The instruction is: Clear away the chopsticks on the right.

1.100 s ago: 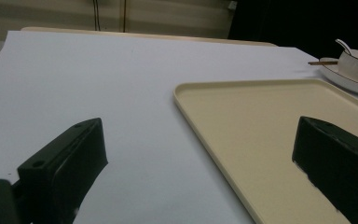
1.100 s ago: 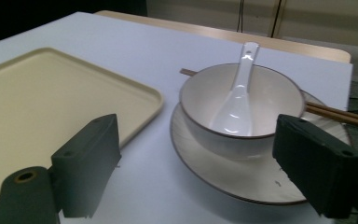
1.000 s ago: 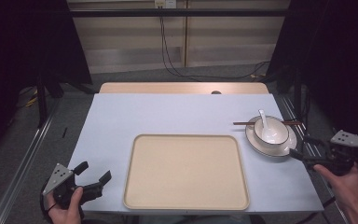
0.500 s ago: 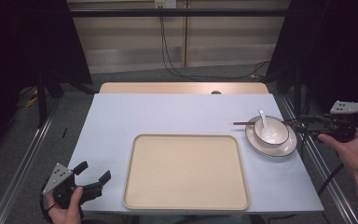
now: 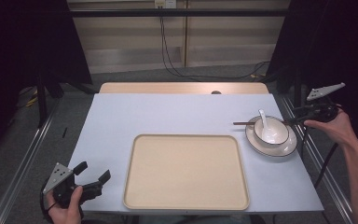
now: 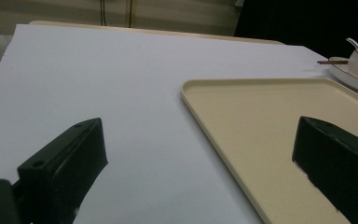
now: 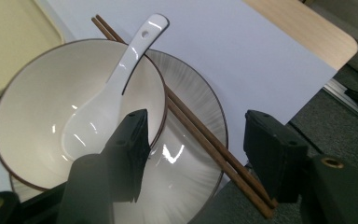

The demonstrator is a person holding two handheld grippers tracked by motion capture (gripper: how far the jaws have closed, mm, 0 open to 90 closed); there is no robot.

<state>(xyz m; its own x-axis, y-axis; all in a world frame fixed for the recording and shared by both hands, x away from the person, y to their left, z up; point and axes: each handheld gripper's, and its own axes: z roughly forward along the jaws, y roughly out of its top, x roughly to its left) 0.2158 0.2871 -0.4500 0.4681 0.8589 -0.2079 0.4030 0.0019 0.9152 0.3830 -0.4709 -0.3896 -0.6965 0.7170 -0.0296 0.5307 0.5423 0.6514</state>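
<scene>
A white bowl (image 5: 271, 131) with a white spoon (image 5: 265, 120) in it stands on a grey-rimmed plate (image 5: 286, 147) at the table's right edge. Brown chopsticks (image 5: 243, 123) lie across the plate behind the bowl. My right gripper (image 5: 296, 119) hovers at the plate's right side. In the right gripper view its jaws (image 7: 200, 154) have just been closing partway. They straddle the chopsticks (image 7: 200, 133) beside the bowl (image 7: 42, 116), and the pads touch nothing. My left gripper (image 5: 93, 171) rests open at the front left corner, empty, beside the beige tray (image 5: 186, 172).
The tray (image 6: 261, 107) takes up the table's front middle. A wooden strip (image 5: 182, 87) runs along the far edge, with cables (image 5: 177, 70) on the floor beyond. Metal rails (image 5: 307, 144) flank the table. The plate (image 7: 182, 177) sits close to the right edge.
My right hand has moved from the table's front right edge back to the plate's far right side, and its jaws have narrowed. The left gripper has kept still.
</scene>
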